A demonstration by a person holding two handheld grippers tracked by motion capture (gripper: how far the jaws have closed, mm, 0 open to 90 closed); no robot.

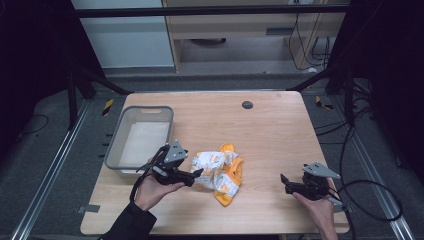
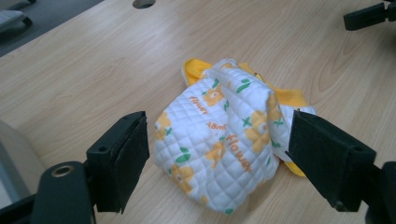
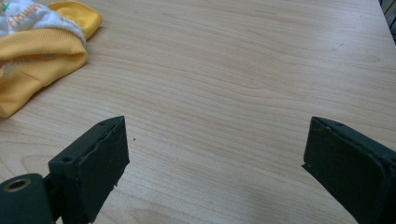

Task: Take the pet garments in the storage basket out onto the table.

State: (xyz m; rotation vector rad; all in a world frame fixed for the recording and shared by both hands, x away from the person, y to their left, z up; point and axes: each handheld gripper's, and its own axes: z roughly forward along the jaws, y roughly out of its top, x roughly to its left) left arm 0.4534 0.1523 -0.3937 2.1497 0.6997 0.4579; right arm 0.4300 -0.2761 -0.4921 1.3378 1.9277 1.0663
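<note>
A crumpled white quilted garment [image 1: 220,172] with orange flowers and yellow trim lies on the wooden table [image 1: 270,130], near its middle front. My left gripper [image 1: 199,174] sits just left of it, open and pointing at it. In the left gripper view the bundle [image 2: 219,121] lies just beyond and between the wide-set jaws of the left gripper [image 2: 217,140], and the pads do not press on it. My right gripper [image 1: 283,181] rests near the front right, open over bare wood [image 3: 215,140]. The garment's yellow edge [image 3: 37,51] lies at the far left of the right gripper view.
A grey plastic bin [image 1: 116,145] stands at the table's left edge, just behind my left hand. A round cable hole [image 1: 247,104] is at the back centre. Dark frame legs and cables stand around the table.
</note>
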